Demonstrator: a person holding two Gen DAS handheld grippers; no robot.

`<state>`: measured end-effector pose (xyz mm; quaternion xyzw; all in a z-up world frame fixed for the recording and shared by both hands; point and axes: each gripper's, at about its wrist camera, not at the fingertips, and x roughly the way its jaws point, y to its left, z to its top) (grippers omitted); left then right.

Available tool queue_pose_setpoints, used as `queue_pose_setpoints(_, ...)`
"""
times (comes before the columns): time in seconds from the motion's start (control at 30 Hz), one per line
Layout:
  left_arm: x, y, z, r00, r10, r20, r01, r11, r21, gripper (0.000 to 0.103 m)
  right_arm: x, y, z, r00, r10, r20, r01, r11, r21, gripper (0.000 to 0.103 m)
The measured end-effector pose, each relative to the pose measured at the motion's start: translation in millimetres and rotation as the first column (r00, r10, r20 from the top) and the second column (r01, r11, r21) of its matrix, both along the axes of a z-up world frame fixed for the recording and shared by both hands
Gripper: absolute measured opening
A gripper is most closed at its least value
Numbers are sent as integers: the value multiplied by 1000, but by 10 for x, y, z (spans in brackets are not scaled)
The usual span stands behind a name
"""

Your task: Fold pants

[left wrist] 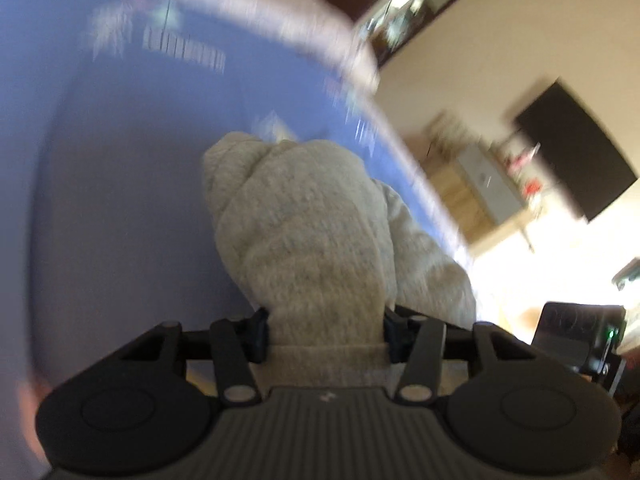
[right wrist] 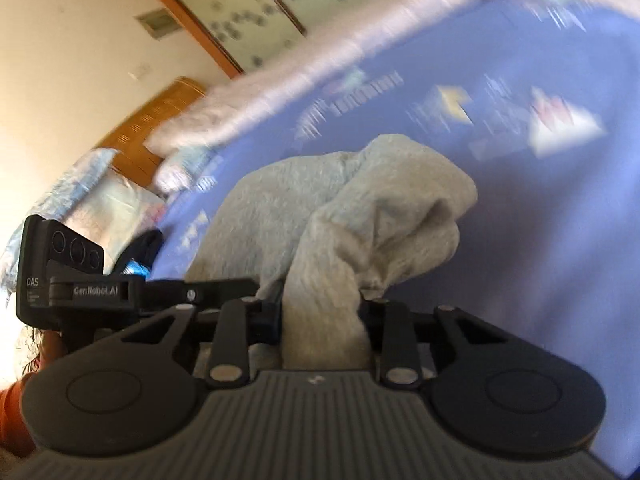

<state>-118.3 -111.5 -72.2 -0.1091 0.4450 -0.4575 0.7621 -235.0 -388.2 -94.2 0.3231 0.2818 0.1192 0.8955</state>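
Note:
Light grey fleecy pants lie bunched on a blue printed bedsheet. In the left wrist view my left gripper is shut on a thick fold of the pants, cloth filling the gap between its pads. In the right wrist view my right gripper is shut on another bunch of the pants, which rises from its jaws and drapes over toward the sheet. The other gripper's black body shows at the left. Both views are blurred by motion.
A pale bed edge curves around the sheet. Pillows and a wooden headboard lie at the left of the right wrist view. A wooden shelf unit and a dark panel stand against the wall.

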Motion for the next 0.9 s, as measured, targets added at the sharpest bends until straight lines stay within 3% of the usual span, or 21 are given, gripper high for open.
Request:
queue_pose_setpoints(0.13, 497, 33, 409, 985, 56, 164, -51, 998, -32, 49, 530, 34, 389, 990, -10, 140, 18, 999, -50, 31)
queue_pose_setpoints(0.27, 1168, -49, 494, 963, 122, 242, -124, 992, -8, 49, 1368, 114, 508, 980, -14, 199, 36, 993, -109, 31)
queue_pose_setpoints(0.37, 1710, -114, 354, 955, 166, 247, -180, 983, 33, 49, 2000, 134, 365, 984, -30, 177, 52, 992, -119, 31)
queue_pose_setpoints(0.57, 2424, -229, -347, 951, 243, 193, -278, 944, 180, 51, 2901, 144, -227, 998, -67, 17, 68, 990, -124, 31)
queue_pose_setpoints(0.6, 2484, -239, -463, 948, 258, 189, -295, 932, 211, 55, 2914, 162, -352, 997, -69, -23, 65, 990, -128, 32)
queue_pose_setpoints(0.63, 2502, -226, -534, 940, 277, 201, -318, 923, 215, 65, 2965, 179, -446, 995, -76, -60, 68, 988, -136, 34)
queue_pose_setpoints(0.7, 2483, -180, -603, 926, 317, 203, -356, 913, 200, 74, 2943, 165, -542, 992, -103, -74, 94, 989, -116, 46)
queue_pose_setpoints(0.8, 2344, -128, -484, 914, 357, 195, -393, 898, 198, 70, 2866, 102, -481, 987, -121, -109, 113, 991, -76, 52)
queue_pose_setpoints(0.9, 2043, -43, -195, 875, 379, 303, -449, 869, 210, 66, 2637, 130, -297, 980, -174, -93, 156, 973, -171, 55)
